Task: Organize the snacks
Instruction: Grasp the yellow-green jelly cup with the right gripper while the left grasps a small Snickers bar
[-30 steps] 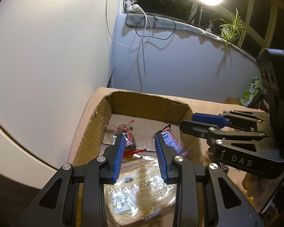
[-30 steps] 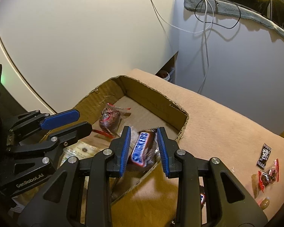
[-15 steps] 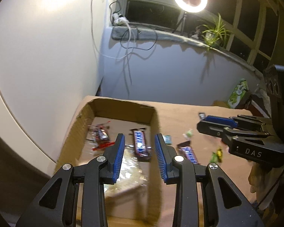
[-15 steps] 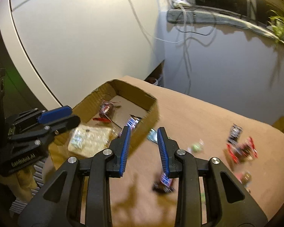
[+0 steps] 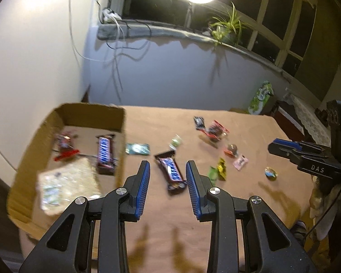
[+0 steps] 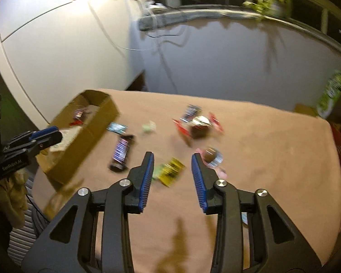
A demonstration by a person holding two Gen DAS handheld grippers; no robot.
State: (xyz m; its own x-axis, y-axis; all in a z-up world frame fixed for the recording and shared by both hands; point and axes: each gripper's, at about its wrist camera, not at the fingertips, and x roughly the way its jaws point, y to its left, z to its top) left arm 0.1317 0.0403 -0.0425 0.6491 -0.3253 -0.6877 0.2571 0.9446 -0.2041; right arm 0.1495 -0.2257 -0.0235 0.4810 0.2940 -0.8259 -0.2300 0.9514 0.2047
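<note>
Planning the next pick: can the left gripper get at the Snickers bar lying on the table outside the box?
Probably yes. The left gripper hangs empty above the Snickers bar, which lies flat with bare cloth around it; the cardboard box stands clear to one side.

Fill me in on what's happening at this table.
A person holds a two-finger tool in each hand, sorting snacks into a brown cardboard box. One Snickers bar already lies inside it. The left tool hangs empty over a second Snickers bar on the tan tabletop. The right tool, jaws opening and empty, hangs over a yellow wrapper.
</note>
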